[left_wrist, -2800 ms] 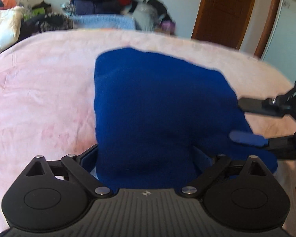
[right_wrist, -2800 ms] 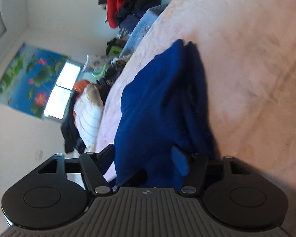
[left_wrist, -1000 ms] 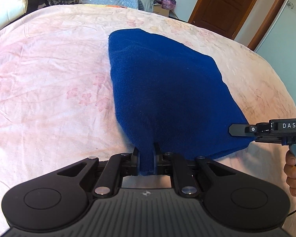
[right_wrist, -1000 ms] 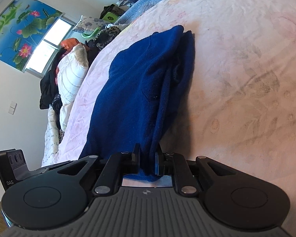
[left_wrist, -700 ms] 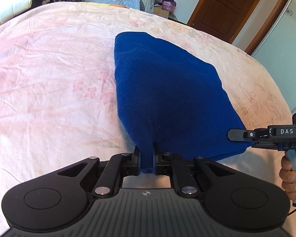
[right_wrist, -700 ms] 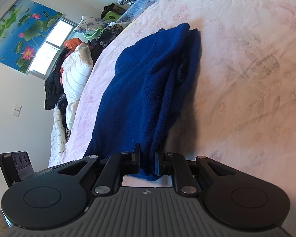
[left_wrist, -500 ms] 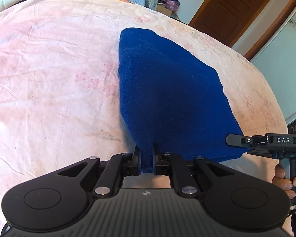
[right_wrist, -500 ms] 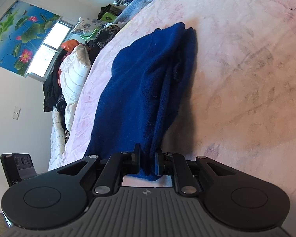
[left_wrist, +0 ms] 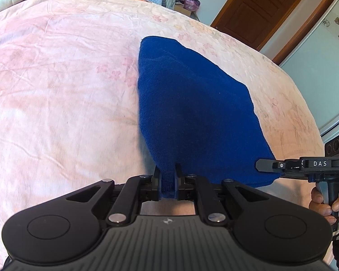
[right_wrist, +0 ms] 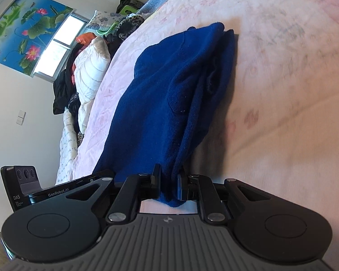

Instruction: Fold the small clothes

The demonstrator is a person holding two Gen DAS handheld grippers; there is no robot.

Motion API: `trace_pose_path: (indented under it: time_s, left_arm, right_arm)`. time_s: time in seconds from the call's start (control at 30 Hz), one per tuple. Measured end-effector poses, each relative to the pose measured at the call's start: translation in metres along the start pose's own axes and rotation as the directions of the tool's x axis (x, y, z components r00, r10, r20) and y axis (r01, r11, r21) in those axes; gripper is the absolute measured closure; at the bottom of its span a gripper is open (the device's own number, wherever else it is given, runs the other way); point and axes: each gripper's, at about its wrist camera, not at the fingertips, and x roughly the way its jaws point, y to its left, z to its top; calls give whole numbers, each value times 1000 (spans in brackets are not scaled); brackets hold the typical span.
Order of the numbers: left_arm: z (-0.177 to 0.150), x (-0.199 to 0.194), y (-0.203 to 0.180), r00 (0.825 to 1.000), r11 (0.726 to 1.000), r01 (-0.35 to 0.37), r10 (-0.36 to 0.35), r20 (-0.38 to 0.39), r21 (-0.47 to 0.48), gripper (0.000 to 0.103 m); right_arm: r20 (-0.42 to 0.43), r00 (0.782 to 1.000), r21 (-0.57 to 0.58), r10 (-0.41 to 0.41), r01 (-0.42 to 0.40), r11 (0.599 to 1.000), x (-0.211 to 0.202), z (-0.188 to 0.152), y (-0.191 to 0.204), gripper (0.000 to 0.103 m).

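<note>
A pink floral bedspread (left_wrist: 56, 103) covers the bed, and a folded dark blue knit garment (left_wrist: 192, 113) lies across it. The left gripper (left_wrist: 167, 184) has its jaws clamped narrow on the garment's near left corner. The right gripper (right_wrist: 169, 186) pinches the near right corner the same way.

Daylight is coming through a window (right_wrist: 56, 52) under a lotus blind (right_wrist: 22, 20). A pink floral bedspread (left_wrist: 56, 90) is covering the bed; clothes (right_wrist: 83, 67) are piling beside it. A brown door (left_wrist: 255, 11) is standing shut.
</note>
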Motion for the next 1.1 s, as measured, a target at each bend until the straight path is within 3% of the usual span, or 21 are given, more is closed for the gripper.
trace_pose_path:
  time_s: [0.63,1.1]
  left_arm:
    - [-34,-17,5,1000,1000,20,-20,-4,-13,94]
    - [-44,-21,6,1000,1000,22,-22,-3,-12,94]
  right_arm:
    - [-1,1000,7,-17,17,1000,-10,-46,8,87]
    - [-10,1000,-6,-28,28,1000,-9,-56,14,87]
